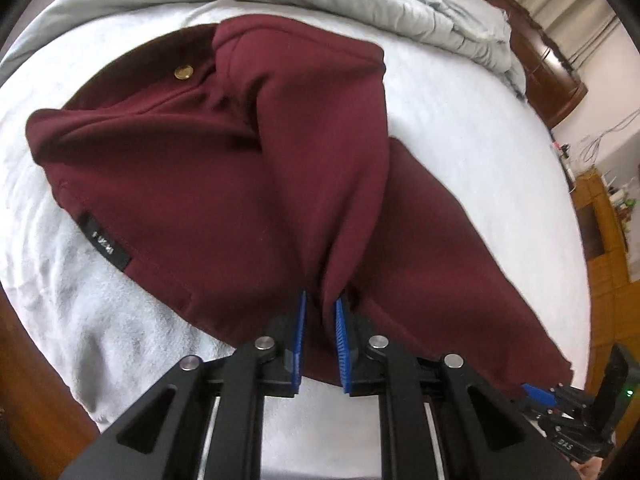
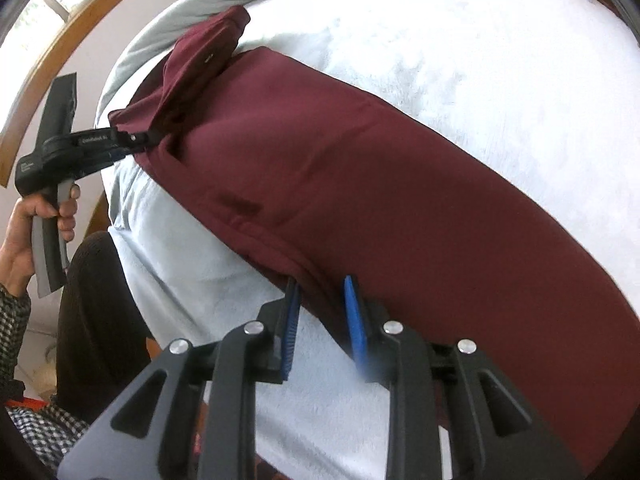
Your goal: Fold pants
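Left wrist view: your left gripper (image 1: 321, 300) clenches a fold of the maroon pants (image 1: 224, 168), which lie on the white blanket (image 1: 460, 120). Right wrist view: your right gripper (image 2: 322, 286) stands released at the pants' edge, pads clear of the cloth.

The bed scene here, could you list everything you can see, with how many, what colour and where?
pants: one, maroon, spread on the bed, brass button near the waist
bed cover: one, white, fluffy, under the pants
quilt: one, pale grey, bunched at the far edge
wooden furniture: brown, beside the bed
left gripper: black, blue pads, pinching a fold of the pants
right gripper: black, blue pads, apart at the pants' edge
hand: one, holding the left gripper's handle
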A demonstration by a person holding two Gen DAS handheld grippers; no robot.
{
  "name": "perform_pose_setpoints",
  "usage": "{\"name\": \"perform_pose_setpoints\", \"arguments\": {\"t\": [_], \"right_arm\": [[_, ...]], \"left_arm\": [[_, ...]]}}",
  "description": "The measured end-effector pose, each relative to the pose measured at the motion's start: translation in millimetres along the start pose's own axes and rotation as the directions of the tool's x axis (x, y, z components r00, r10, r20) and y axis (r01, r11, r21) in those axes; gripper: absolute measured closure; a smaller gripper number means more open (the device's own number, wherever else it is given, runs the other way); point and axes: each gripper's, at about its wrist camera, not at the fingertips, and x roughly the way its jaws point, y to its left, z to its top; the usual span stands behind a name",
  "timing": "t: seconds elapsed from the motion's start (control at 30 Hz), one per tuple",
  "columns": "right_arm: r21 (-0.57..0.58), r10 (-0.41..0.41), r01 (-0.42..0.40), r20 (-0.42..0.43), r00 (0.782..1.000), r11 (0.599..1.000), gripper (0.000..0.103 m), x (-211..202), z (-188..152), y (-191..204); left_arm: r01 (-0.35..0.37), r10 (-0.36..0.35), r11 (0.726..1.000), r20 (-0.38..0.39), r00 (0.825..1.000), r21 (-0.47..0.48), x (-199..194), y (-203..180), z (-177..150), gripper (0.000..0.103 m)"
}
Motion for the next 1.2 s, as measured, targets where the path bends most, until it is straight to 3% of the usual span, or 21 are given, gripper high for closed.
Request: {"name": "perform_pose_setpoints", "arguments": {"t": [0.07, 0.2, 0.3, 0.47, 0.57, 0.7, 0.8, 0.87, 1.0, 1.1, 1.2], "right_arm": [[-0.027, 0.001, -0.001, -0.002, 1.000, 1.000, 0.074, -7, -1, 3], [-0.047, 0.082, -0.082, 0.002, 0.997, 0.996, 0.066, -17, 1, 8], [0.024, 0.152, -0.152, 0.016, 0.988, 0.988, 0.064, -12, 8, -1], [0.060, 0.097, -0.091, -0.100, 0.990, 0.994, 0.064, 37, -2, -5], [0.030, 0.078, -0.075, -0.111, 0.991, 0.997, 0.064, 23, 10, 3], [0.012, 0.168, -0.168, -0.026, 0.985, 0.986, 0.057, -1, 54, 19], [0.023, 0.270, -0.270, -0.003, 0.963, 0.963, 0.054, 17, 110, 39], [0.036, 0.307, -0.306, -0.001, 0.952, 0.951, 0.054, 36, 141, 50], [0.076, 0.362, -0.361, 0.001, 0.932, 0.929, 0.054, 76, 198, 78], [0.111, 0.408, -0.408, 0.024, 0.913, 0.906, 0.054, 95, 230, 91], [0.143, 0.395, -0.395, 0.033, 0.918, 0.907, 0.052, 113, 250, 96]], "left_arm": [[0.013, -0.013, 1.000, 0.006, 1.000, -0.002, -3, 5, -3, 0.089], [0.024, -0.024, 1.000, 0.001, 1.000, -0.017, 5, 31, -11, 0.089], [0.042, -0.042, 0.999, 0.003, 0.999, -0.034, 5, 46, -20, 0.089], [0.068, -0.068, 0.996, -0.003, 0.998, -0.050, 11, 51, -11, 0.089], [0.093, -0.093, 0.995, -0.007, 0.996, -0.046, 7, 49, -5, 0.084], [0.121, -0.120, 0.992, 0.037, 0.992, -0.022, -20, 59, 2, 0.063], [0.082, -0.081, 0.997, 0.104, 0.991, 0.000, -41, 74, 14, 0.060], [0.002, -0.003, 1.000, 0.160, 0.987, 0.008, -49, 93, 27, 0.060], [-0.114, 0.114, 0.993, 0.175, 0.978, -0.006, -42, 132, 54, 0.061], [-0.106, 0.111, 0.994, 0.129, 0.985, -0.041, -29, 152, 66, 0.067], [-0.085, 0.091, 0.995, 0.113, 0.989, -0.059, -20, 163, 71, 0.072]]}}
